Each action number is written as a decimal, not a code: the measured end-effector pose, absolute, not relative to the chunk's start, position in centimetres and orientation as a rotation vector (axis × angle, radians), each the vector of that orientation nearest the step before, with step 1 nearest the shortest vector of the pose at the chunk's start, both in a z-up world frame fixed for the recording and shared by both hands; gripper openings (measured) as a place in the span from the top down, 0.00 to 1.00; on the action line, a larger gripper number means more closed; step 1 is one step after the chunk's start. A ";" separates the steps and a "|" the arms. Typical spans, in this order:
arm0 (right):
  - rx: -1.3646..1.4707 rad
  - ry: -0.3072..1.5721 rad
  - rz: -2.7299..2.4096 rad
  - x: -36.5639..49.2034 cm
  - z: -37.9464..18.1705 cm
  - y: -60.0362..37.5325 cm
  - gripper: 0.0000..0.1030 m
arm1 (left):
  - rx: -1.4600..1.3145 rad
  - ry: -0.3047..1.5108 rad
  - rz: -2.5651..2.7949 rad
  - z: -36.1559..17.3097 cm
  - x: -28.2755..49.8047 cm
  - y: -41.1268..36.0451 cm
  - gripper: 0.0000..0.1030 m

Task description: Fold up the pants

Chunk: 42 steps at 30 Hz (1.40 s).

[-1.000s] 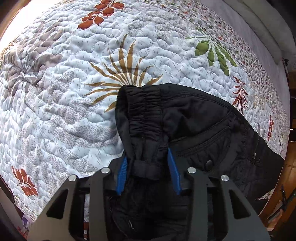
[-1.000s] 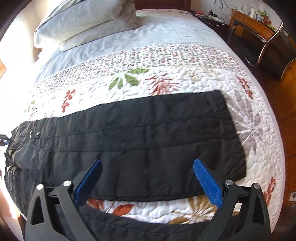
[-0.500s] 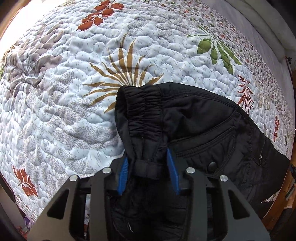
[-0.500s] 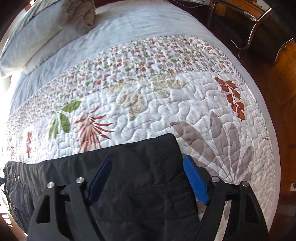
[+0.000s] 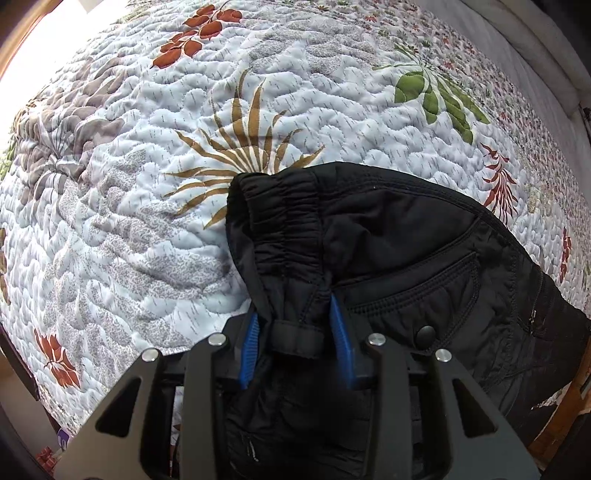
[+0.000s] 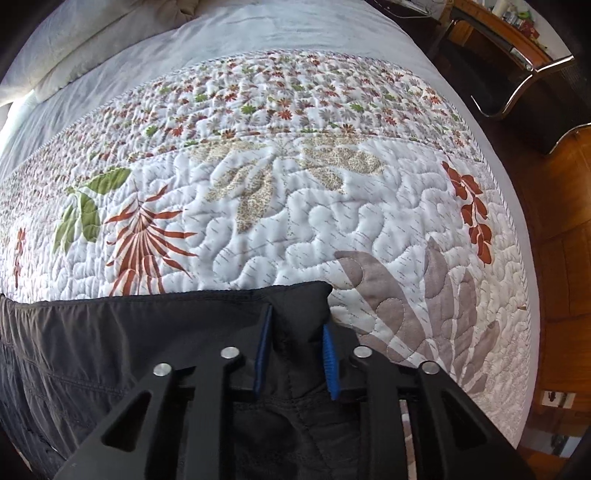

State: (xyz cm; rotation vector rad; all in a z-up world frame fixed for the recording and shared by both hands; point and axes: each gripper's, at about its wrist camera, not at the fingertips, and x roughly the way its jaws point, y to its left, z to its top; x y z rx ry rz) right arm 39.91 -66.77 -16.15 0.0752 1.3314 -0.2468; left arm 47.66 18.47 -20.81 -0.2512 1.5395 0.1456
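Observation:
Black padded pants (image 5: 406, 240) lie on a flower-print quilt (image 5: 147, 184). In the left wrist view the elastic waistband with its belt loop is bunched between the blue pads, and my left gripper (image 5: 293, 310) is closing tighter on it. A pocket and a snap button show to the right. In the right wrist view the pants (image 6: 147, 332) stretch away to the left. My right gripper (image 6: 297, 321) is closing on the far corner of the leg end, and its pads pinch a fold of that cloth. Both grippers point down at the bed.
The quilt (image 6: 295, 221) covers the bed up to a grey sheet (image 6: 258, 33) and pillows (image 6: 74, 48) at the far end. The right bed edge drops to a wooden floor (image 6: 554, 221). A chrome-framed chair (image 6: 517, 81) stands beyond that corner.
My right gripper came down over the leg end and shut from wide open onto its corner. My left gripper kept its hold on the waistband and shifted slightly.

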 end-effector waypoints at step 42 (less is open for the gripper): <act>0.427 0.705 -0.267 -2.6 -1.0 -62.7 0.92 | -0.382 1.004 -0.251 -8.8 19.5 21.7 0.77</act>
